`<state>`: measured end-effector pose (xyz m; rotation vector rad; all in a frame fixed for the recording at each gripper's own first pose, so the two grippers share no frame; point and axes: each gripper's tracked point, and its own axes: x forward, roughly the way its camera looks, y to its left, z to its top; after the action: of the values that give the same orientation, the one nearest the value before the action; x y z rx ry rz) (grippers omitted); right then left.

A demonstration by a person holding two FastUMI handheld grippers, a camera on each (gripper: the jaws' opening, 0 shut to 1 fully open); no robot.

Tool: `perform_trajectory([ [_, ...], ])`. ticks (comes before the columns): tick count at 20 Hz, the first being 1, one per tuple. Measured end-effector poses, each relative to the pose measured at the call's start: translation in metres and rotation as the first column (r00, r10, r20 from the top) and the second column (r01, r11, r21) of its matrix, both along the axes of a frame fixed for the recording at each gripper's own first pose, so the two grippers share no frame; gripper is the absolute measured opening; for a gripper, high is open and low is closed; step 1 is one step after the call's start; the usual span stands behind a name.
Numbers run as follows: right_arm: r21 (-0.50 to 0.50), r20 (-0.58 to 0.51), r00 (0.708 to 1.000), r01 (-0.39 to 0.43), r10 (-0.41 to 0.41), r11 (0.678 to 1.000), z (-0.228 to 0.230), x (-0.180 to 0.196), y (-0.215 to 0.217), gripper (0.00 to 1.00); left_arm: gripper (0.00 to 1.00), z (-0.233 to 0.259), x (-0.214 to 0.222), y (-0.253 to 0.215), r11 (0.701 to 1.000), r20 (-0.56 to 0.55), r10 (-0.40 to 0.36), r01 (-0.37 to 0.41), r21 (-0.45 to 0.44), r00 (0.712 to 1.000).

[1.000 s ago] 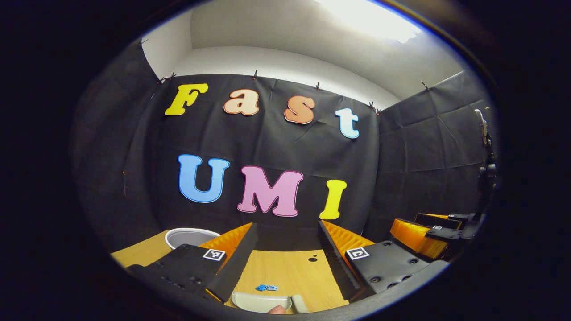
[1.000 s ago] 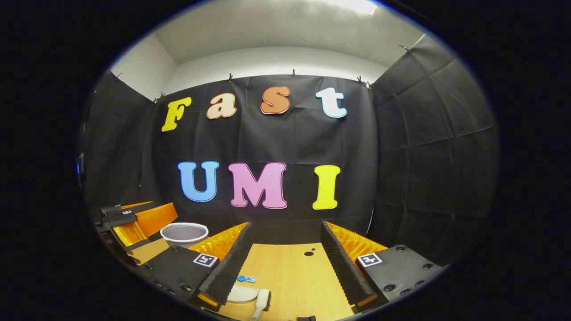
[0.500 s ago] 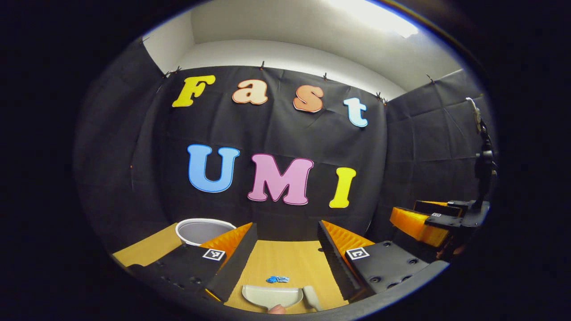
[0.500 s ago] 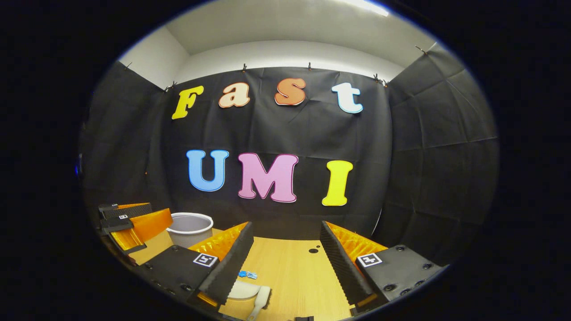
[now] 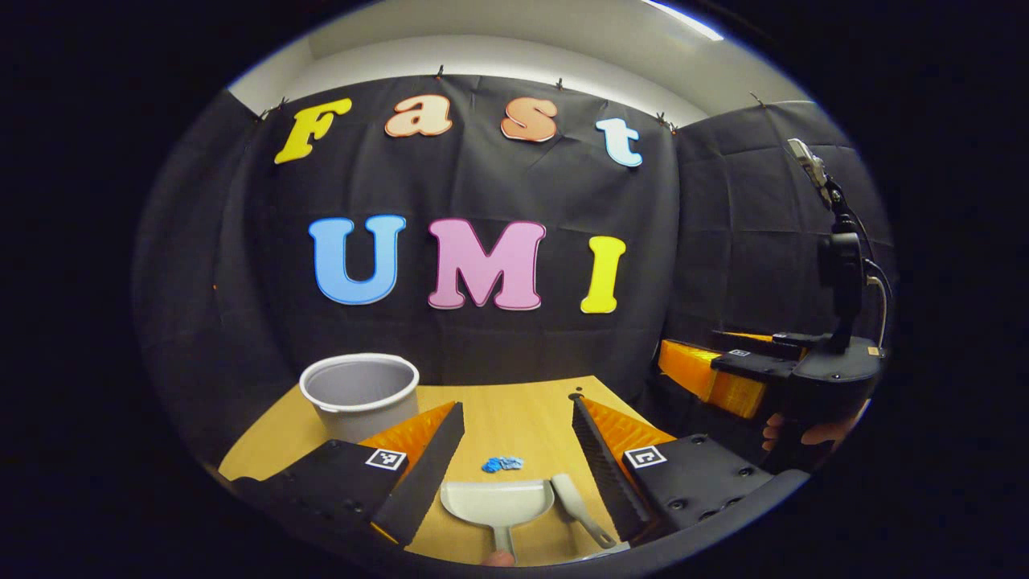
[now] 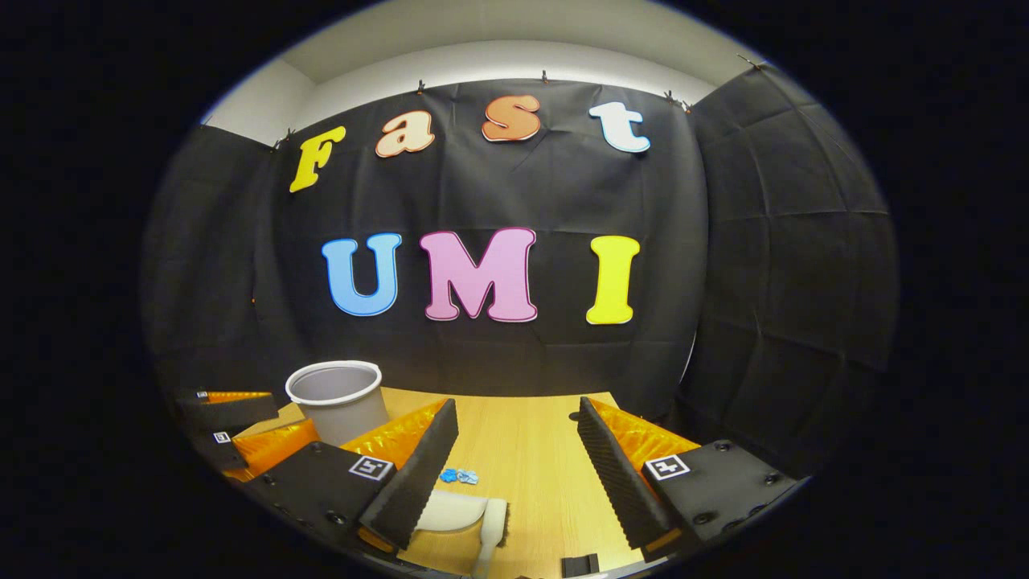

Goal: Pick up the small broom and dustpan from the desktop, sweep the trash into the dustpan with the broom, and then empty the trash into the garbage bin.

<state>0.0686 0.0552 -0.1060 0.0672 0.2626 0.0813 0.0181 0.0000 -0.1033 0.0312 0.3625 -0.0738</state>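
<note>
A pale dustpan (image 5: pixel 497 503) lies on the wooden table (image 5: pixel 265 442), handle toward me, and a small pale broom (image 5: pixel 579 507) lies just to its right. Blue scraps of trash (image 5: pixel 502 464) sit just beyond the pan's mouth. My left gripper (image 5: pixel 517 406) hovers open above them, holding nothing. In the right gripper view the dustpan (image 6: pixel 450 511) is partly hidden behind a finger, with the broom (image 6: pixel 492 527) beside it and the trash (image 6: pixel 458 476) beyond. My right gripper (image 6: pixel 516 404) is open and holds nothing.
A grey-white garbage bin (image 5: pixel 359 394) stands at the table's far left, and the right gripper view shows this bin (image 6: pixel 334 398) too. The right gripper (image 5: pixel 764 370) and the hand (image 5: pixel 804 434) holding it hover off the table's right side. A small black object (image 6: pixel 580 564) lies at the near edge.
Both cameras have tipped downward and more of the table shows. The dustpan, broom and bin have come further into view. Both grippers stay open.
</note>
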Motion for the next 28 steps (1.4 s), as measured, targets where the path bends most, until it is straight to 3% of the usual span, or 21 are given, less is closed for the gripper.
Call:
perform_trajectory([
  [3, 0.029, -0.129, 0.991, -0.016, 0.02, 0.999, -0.051, 0.0, 0.005, 0.94, 0.81, -0.041, 0.006, 0.002, 0.999, -0.14, 0.033, -0.038, -0.033, 0.99],
  [4, 0.043, -0.187, 0.982, -0.027, 0.035, 0.999, -0.071, -0.001, 0.008, 0.98, 0.81, -0.057, 0.008, 0.004, 0.997, -0.194, 0.053, -0.062, -0.038, 0.98],
  [5, 0.054, -0.24, 0.97, -0.03, 0.042, 0.998, -0.09, -0.002, 0.008, 0.94, 0.81, -0.072, 0.007, 0.002, 0.996, -0.25, 0.066, -0.08, -0.047, 0.966],
  [6, 0.071, -0.294, 0.955, -0.029, 0.049, 0.997, -0.11, -0.002, 0.006, 0.98, 0.81, -0.086, 0.008, 0.0, 0.994, -0.307, 0.078, -0.099, -0.053, 0.948],
  [8, 0.107, -0.404, 0.913, -0.011, 0.053, 0.994, -0.151, 0.001, 0.001, 0.98, 0.82, -0.115, 0.004, -0.004, 0.989, -0.461, 0.101, -0.139, -0.048, 0.881],
  [9, 0.127, -0.452, 0.89, -0.003, 0.06, 0.992, -0.17, 0.003, 0.0, 0.93, 0.83, -0.121, 0.003, -0.002, 0.986, -0.518, 0.12, -0.164, -0.038, 0.847],
  [10, 0.147, -0.497, 0.865, 0.003, 0.071, 0.989, -0.186, 0.002, 0.002, 0.96, 0.84, -0.129, 0.001, -0.002, 0.982, -0.563, 0.132, -0.185, -0.038, 0.816],
  [11, 0.17, -0.533, 0.842, 0.011, 0.082, 0.985, -0.202, 0.002, 0.004, 0.89, 0.84, -0.138, -0.004, -0.002, 0.977, -0.605, 0.15, -0.211, -0.031, 0.782],
  [12, 0.193, -0.567, 0.818, 0.019, 0.096, 0.981, -0.216, 0.006, 0.008, 0.96, 0.84, -0.145, -0.007, -0.003, 0.973, -0.644, 0.167, -0.231, -0.016, 0.747],
  [13, 0.214, -0.602, 0.79, 0.022, 0.114, 0.977, -0.232, 0.007, 0.012, 0.96, 0.83, -0.154, -0.01, -0.002, 0.97, -0.683, 0.183, -0.243, 0.009, 0.707],
  [15, 0.236, -0.671, 0.729, 0.037, 0.135, 0.971, -0.266, 0.004, 0.011, 0.96, 0.83, -0.167, -0.021, -0.001, 0.963, -0.759, 0.219, -0.26, 0.068, 0.613],
  [18, 0.258, -0.75, 0.643, 0.066, 0.157, 0.964, -0.292, 0.002, 0.011, 0.96, 0.84, -0.172, -0.038, -0.004, 0.963, -0.858, 0.207, -0.253, 0.093, 0.471],
  [22, 0.239, -0.801, 0.578, 0.066, 0.158, 0.969, -0.312, -0.001, 0.018, 0.96, 0.84, -0.166, -0.032, 0.009, 0.979, -0.907, 0.172, -0.168, 0.115, 0.385],
  [26, 0.202, -0.841, 0.522, 0.055, 0.144, 0.978, -0.314, -0.013, 0.026, 0.96, 0.84, -0.179, -0.031, 0.0, 0.977, -0.953, 0.085, -0.213, 0.022, 0.292],
  [28, 0.157, -0.857, 0.503, 0.045, 0.114, 0.987, -0.318, -0.02, 0.026, 0.96, 0.84, -0.194, -0.027, 0.008, 0.984, -0.954, 0.078, -0.177, 0.027, 0.29],
])
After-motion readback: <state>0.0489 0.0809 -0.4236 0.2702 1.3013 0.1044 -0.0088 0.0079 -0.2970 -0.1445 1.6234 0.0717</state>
